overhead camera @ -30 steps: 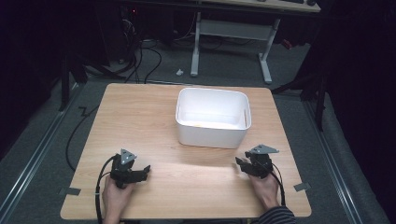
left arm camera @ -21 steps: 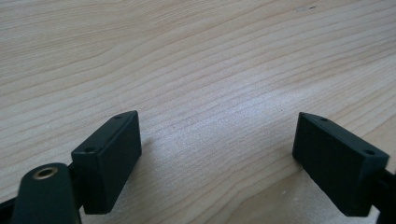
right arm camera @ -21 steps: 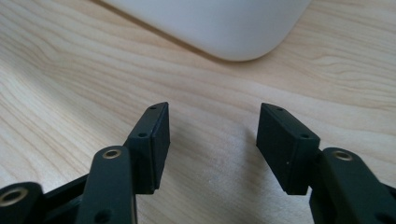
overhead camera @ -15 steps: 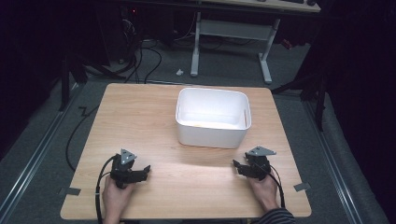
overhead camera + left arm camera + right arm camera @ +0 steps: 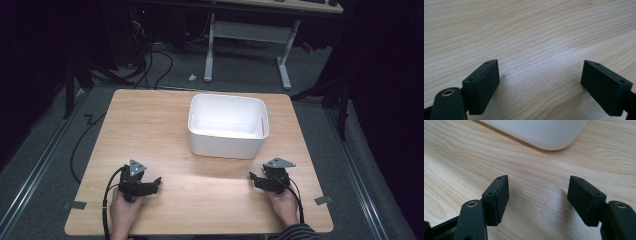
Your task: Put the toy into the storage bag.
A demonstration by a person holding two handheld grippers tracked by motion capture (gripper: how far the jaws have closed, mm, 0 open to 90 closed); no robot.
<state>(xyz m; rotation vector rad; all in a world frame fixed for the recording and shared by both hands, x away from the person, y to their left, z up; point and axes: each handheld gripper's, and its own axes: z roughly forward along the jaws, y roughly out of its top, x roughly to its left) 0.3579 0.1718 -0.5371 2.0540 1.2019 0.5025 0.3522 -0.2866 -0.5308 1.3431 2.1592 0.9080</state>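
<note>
Two black hand-held grippers rest low over the near part of a light wooden table (image 5: 150, 130). The left gripper (image 5: 156, 183) lies at the front left, pointing right, its jaws wide apart over bare wood (image 5: 539, 62). At the front right the right gripper (image 5: 252, 178) points left toward the table's middle. Its jaws have been opening over the last second and now stand apart with nothing between them (image 5: 538, 178). A white plastic bin (image 5: 227, 145) stands behind both grippers at the centre right; its rounded corner (image 5: 536, 132) shows just beyond the right jaws.
Cables trail from both grippers toward the front edge. Grey floor with cables and a desk frame (image 5: 250, 35) lies beyond the table's far edge. Bare wood runs between the two grippers and left of the bin.
The right gripper's jaws have spread wider. Both hands stay where they were, and the bin has not moved.
</note>
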